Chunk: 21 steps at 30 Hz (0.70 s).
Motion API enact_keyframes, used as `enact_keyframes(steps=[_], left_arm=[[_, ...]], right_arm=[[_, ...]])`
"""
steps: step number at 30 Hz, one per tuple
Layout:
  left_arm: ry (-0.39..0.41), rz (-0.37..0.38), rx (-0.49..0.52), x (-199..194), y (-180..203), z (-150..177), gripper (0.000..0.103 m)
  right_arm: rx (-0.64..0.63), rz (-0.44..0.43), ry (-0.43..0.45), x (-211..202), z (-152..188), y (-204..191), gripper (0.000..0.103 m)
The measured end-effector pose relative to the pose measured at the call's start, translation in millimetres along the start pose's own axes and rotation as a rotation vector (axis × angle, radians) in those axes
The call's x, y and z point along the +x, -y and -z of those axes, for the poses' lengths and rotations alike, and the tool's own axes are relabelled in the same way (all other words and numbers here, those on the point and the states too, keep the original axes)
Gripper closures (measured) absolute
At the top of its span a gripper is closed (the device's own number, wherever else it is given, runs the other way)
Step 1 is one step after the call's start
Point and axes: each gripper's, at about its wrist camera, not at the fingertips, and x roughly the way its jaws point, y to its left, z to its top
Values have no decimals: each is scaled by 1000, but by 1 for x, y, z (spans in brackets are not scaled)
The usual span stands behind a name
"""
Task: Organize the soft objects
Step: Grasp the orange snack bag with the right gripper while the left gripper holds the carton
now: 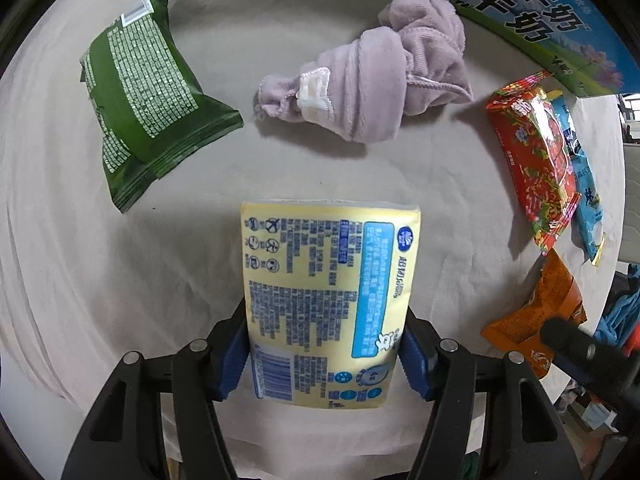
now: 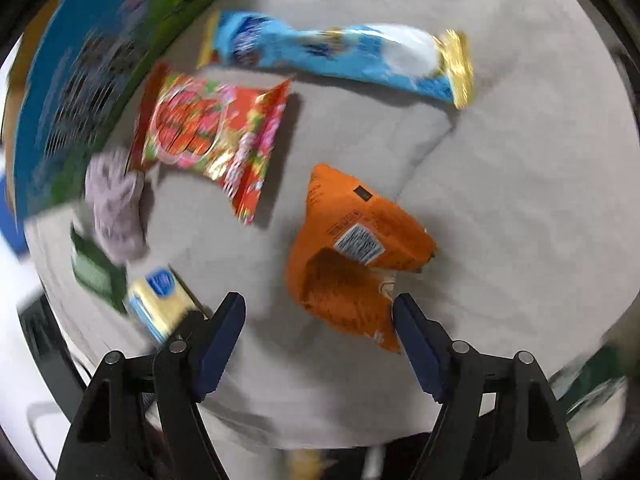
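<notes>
My left gripper (image 1: pixel 324 356) is shut on a yellow tissue pack (image 1: pixel 320 300) with blue print, held over the grey cloth. Beyond it lie a green snack bag (image 1: pixel 140 96) at the left and a crumpled lilac towel (image 1: pixel 372 80) in the middle. My right gripper (image 2: pixel 320 340) is open and empty, its fingers on either side of the near end of an orange snack bag (image 2: pixel 352 248). A red floral bag (image 2: pixel 212 136) and a blue wrapper (image 2: pixel 340 56) lie beyond it. The right wrist view is blurred.
A large blue and green milk carton box (image 1: pixel 520 12) stands along the far edge of the table (image 1: pixel 80 260). The red bag (image 1: pixel 532 156), blue wrapper (image 1: pixel 584 184) and orange bag (image 1: pixel 536 312) lie near the right table edge. The right gripper's arm (image 1: pixel 588 356) shows at the lower right.
</notes>
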Motion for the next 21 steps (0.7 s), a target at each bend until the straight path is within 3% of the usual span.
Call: enact_keyframes(steps=[2,3,4,7,12,21], left_arm=[[6,-7,1,-2,1,0,41],[8,-10,4,-2,2,0,41],[10,-14,9,-2,2,0,41],[17,-21,18,-5,2,-1,41],[34,-12,15,-15,7,9,42],[99,60,27,-68,16,20,42]], right_arm=[[42,-14,2,5,-7,9,25],[49,-8,0,8,-9,13,32],[39,10,-2,11,-10,14,47],[2,36,-3,16,-11,23,51],[-148,107,21,6,16,12,60],[-334,70,44,-45,61,-2,68]])
